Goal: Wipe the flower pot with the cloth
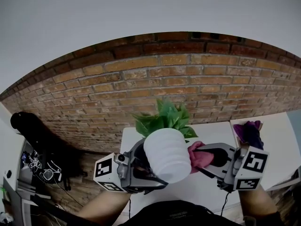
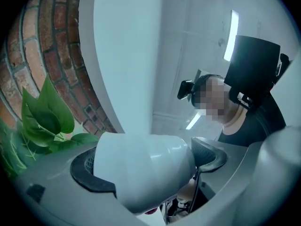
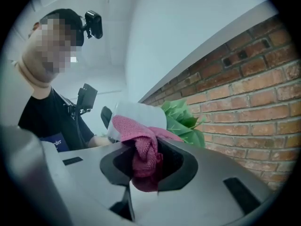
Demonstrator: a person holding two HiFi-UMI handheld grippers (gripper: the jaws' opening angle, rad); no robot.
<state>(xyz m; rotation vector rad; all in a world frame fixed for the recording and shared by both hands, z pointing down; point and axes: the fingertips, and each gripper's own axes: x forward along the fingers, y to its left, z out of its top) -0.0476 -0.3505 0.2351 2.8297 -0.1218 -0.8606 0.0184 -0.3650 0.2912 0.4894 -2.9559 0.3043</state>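
The left hand-held gripper (image 1: 140, 167) is clamping the smooth, stiff, likely slippery pot (image 1: 165, 155) round its body; the right hand-held gripper (image 1: 212, 157) is pinching the soft cloth (image 1: 199, 157) against it.

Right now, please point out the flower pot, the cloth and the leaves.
flower pot (image 1: 165, 155): head view, ribbed white side.
cloth (image 3: 143, 149): right gripper view, bunched middle fold.
leaves (image 1: 165, 115): head view, upper green leaf.

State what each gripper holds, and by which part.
The left gripper clamps the white flower pot across its ribbed body; the right gripper pinches the pink cloth by a bunched fold.
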